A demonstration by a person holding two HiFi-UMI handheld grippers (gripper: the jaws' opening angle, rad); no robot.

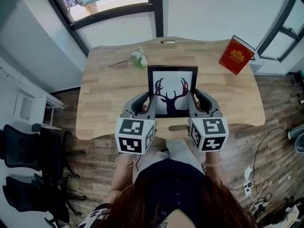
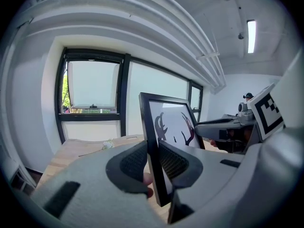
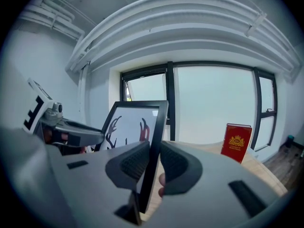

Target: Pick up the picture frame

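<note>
Black and thin-edged, the picture frame (image 1: 172, 91) stands upright over the near middle of the counter (image 1: 107, 103). The left gripper (image 2: 153, 163) pinches its left edge and the right gripper (image 3: 153, 163) its right edge, both pairs of ribbed grey jaws narrow on the moulding. The print shows dark and red antlers on white. The pale wooden counter has rounded corners and carries a red book (image 1: 236, 55) and a sprig of white flowers (image 1: 138, 57). Dark-framed windows (image 1: 104, 4) and plank floor (image 1: 275, 141) surround it.
</note>
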